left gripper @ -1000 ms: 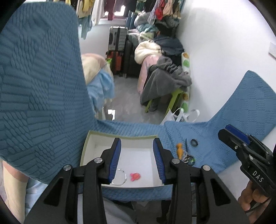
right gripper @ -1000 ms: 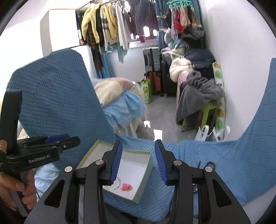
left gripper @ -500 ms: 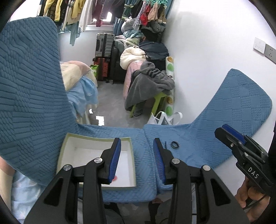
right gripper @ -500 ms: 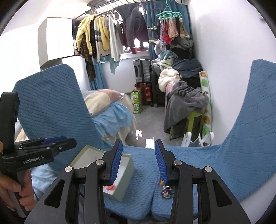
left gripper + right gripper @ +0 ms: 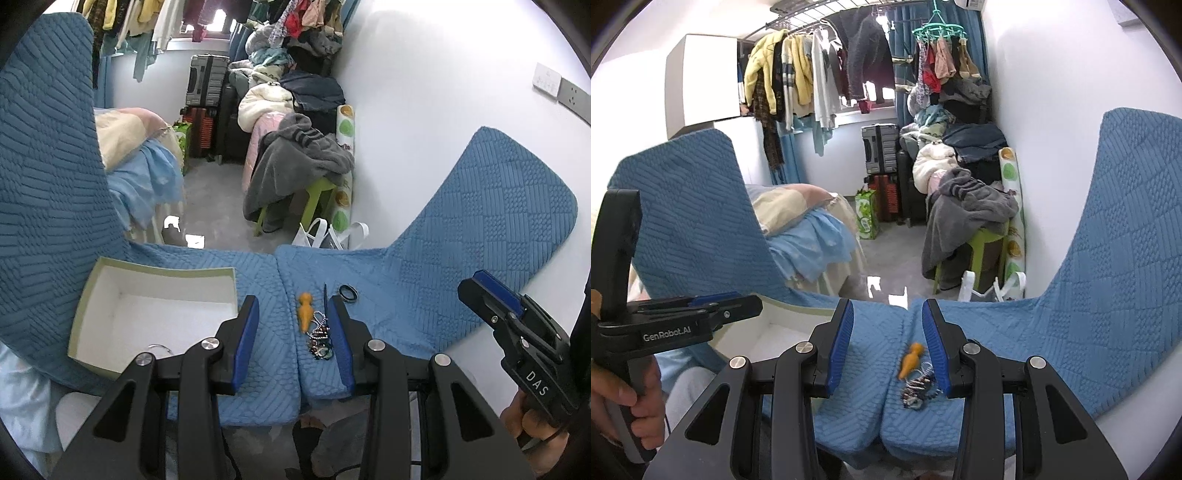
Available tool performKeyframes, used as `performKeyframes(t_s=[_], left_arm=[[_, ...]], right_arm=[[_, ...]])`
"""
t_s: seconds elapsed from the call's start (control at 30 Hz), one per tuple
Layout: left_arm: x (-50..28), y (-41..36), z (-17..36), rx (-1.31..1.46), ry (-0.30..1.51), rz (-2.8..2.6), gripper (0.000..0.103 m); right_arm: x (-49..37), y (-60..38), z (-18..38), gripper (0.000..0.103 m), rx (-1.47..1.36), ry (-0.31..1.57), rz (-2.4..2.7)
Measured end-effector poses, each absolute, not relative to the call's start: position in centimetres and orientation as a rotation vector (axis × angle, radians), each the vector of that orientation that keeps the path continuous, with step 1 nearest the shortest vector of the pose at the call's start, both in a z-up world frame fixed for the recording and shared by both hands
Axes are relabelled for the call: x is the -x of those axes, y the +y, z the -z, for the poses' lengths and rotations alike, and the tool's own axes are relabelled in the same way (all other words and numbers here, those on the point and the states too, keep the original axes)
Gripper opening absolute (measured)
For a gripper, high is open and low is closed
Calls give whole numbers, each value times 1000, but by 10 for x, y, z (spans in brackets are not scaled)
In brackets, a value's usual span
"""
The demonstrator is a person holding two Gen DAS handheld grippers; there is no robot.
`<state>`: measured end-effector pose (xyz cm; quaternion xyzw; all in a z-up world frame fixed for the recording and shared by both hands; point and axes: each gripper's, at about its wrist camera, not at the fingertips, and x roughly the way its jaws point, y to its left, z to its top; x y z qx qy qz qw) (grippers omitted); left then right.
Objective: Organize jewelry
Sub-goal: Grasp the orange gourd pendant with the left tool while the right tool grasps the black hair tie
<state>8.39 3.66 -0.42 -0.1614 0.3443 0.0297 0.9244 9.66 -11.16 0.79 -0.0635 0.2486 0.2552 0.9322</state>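
An open white box (image 5: 110,295) with green walls sits on the blue quilted seat cushion, left side; a thin metal ring (image 5: 159,348) lies in it. On the cushion to its right lie an orange clip (image 5: 305,312), a beaded chain pile (image 5: 320,339), a dark stick (image 5: 325,295) and a black ring (image 5: 348,292). My left gripper (image 5: 293,338) is open and empty above the cushion, just left of the pile. My right gripper (image 5: 888,345) is open and empty above the orange clip (image 5: 911,359) and chain pile (image 5: 919,389). Each gripper shows in the other's view.
Blue quilted chair backs rise at left (image 5: 44,166) and right (image 5: 491,225). Beyond the cushion edge is grey floor, a bed (image 5: 798,221) at left, a green stool with grey clothes (image 5: 295,170), suitcases (image 5: 203,85) and a white wall at right.
Both grippers swung right, away from the box toward the jewelry pile. The orange clip and chain now lie between the fingers in both views. Both stayed open and empty.
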Motion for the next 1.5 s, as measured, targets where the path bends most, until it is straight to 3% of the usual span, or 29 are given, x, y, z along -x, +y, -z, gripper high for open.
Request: performKeyframes(t_s=[0.43,0.9,1.13,1.5], left_arm=[[-92,9,32,336,733,-27,40],[-123,-4,82,310,777,-16,39],[-160,2,112,361,821,15,39],[-220,-3,165,388,935,81,37]], right_arm=[[-96,-149,28,37,116,543,-471],[-127,-161,113,36,117,633,-435],[-155,-156,139,31,144,648,-441],[-214,-156,183,23,41,836,-508]])
